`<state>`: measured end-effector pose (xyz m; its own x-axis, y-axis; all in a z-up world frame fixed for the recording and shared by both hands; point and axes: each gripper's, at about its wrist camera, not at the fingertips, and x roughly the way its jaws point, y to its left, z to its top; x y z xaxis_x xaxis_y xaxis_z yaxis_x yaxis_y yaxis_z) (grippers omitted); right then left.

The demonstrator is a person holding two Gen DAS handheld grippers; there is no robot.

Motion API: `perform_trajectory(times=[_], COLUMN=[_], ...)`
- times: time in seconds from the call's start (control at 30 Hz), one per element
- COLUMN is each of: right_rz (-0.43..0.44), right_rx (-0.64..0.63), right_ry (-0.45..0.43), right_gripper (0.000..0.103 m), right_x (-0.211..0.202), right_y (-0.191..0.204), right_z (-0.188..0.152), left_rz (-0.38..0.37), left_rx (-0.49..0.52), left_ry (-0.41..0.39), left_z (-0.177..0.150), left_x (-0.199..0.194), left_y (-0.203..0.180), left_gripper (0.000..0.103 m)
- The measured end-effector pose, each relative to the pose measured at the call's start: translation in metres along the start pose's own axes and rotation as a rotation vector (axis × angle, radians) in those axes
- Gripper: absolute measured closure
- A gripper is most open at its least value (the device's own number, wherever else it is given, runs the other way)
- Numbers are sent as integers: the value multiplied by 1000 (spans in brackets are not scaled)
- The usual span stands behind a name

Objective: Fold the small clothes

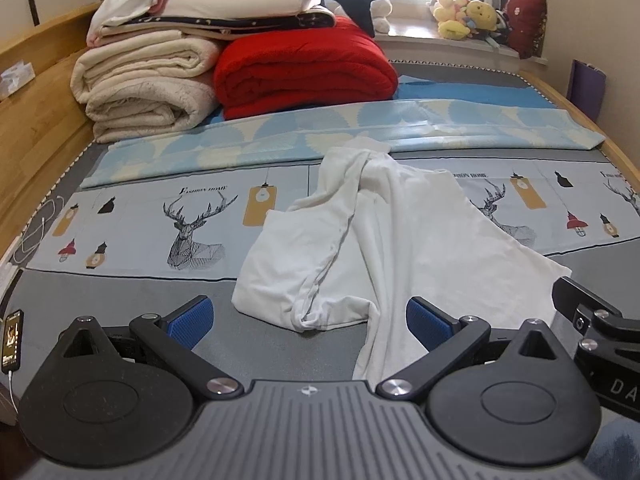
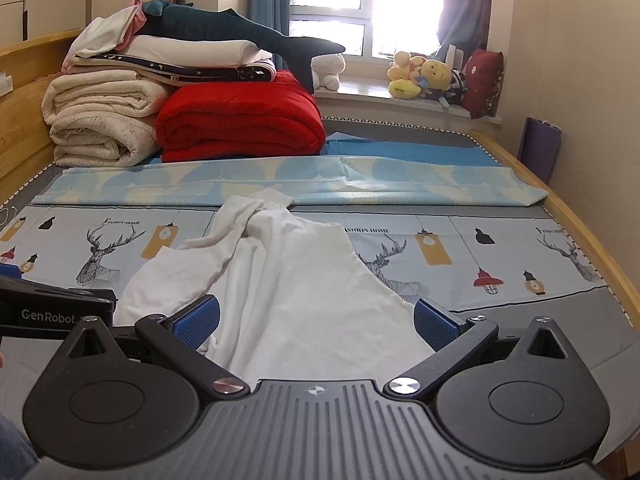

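We hold both tongs low over the near edge of the bed, and the crumpled white cotton garment [image 1: 384,240] lies in a loose heap on the printed deer-pattern bedsheet [image 1: 160,216], its near hem reaching toward us. Our left tongs [image 1: 310,322] stand wide apart with nothing between the blue pads, the cloth's near folds lying just ahead of them; our right tongs [image 2: 316,320] are likewise spread and empty, hovering above the wide lower part of the cloth. We judge this spread stance suits taking a hem corner on each side before flattening the piece. The folded red quilt [image 2: 240,124] and the stack of cream blankets [image 2: 100,120] sit well back near the headboard, leaving working room. One sleeve or leg is twisted over the middle, so we cannot tell what kind of garment it is, and its nearest edge is cut off behind the tongs' bodies.
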<state>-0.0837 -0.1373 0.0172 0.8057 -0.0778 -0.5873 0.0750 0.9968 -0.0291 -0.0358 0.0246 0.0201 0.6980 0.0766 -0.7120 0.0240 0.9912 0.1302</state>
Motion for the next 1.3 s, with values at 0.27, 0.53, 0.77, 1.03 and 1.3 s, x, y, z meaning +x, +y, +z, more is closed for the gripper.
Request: perform_trajectory(times=[0.27,0.53,0.77,1.03,1.3], right_rz=[2,-6,4,-66,-199], right_rx=[3,27,29,200,420], right_ry=[-8,38,85,230,389], right_gripper=[1,1,1,1,12], right_x=[-6,4,27,106,216], right_y=[-1,-5,-11,-74,-150], right_z=[-1,-8,-19,-55,-92], left_rz=[-5,-17,-55,-115,-144], left_rx=[-4,-5,-31,-51,-55], left_ry=[2,46,147,350,481], left_z=[-3,-14,-39,-123,-171], left_x=[-3,13,54,129,181], left_y=[0,1,-1,-15,-33], left_gripper=[0,0,0,0,1])
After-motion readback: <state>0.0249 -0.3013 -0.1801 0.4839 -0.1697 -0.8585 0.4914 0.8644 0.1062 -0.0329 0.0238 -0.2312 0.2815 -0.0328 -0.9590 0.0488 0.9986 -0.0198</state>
